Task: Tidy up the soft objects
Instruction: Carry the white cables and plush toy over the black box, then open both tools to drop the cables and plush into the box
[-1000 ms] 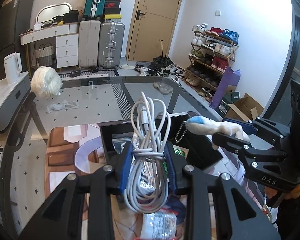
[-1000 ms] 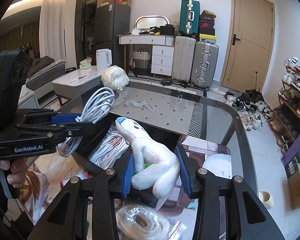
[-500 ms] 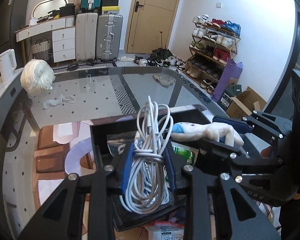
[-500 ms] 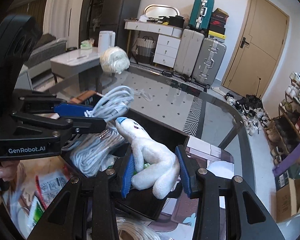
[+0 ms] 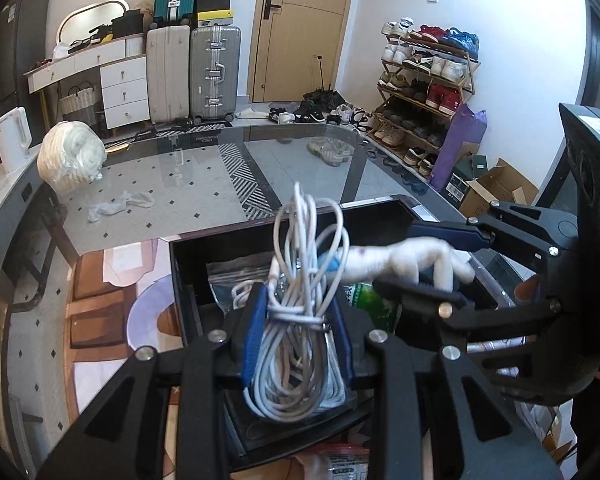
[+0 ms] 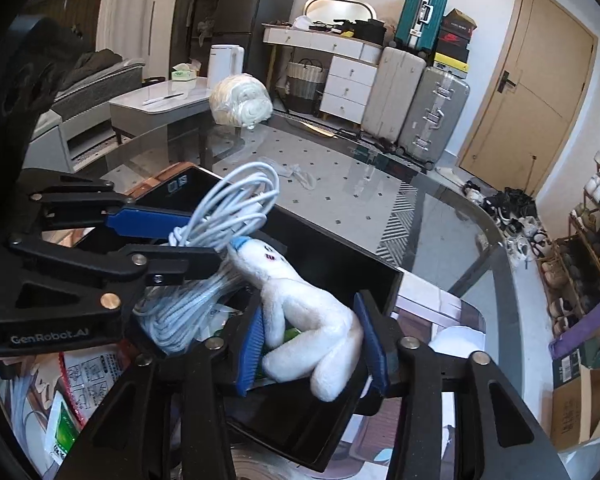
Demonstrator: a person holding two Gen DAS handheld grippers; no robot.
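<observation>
A black open box (image 5: 284, 232) stands on the glass table (image 5: 204, 184). My left gripper (image 5: 298, 332) hangs over it, and its blue pads still press on a tied white cable bundle (image 5: 300, 280) while the jaws begin opening. From the right, my right gripper (image 5: 396, 258) reaches over the same box. Its jaws are opening around a white plush toy (image 6: 300, 320) with a blue nose. The pads have drawn off the toy's sides, and the plush looks blurred in the left wrist view. In the right wrist view the cable bundle (image 6: 236, 196) sits in the left gripper (image 6: 202, 240), beside my right gripper (image 6: 312, 344).
The box (image 6: 340, 248) holds a clear bag of cable (image 5: 240, 276) and a green packet (image 5: 364, 300). A rolled white bundle (image 5: 70, 156) and a crumpled white sock (image 5: 120, 204) lie farther back on the glass. Printed packets (image 6: 64, 420) lie at the near left edge.
Both grippers have come down closer over the black box. The right jaws have spread apart around the plush toy, which sags lower between them. The cable bundle stays pinched.
</observation>
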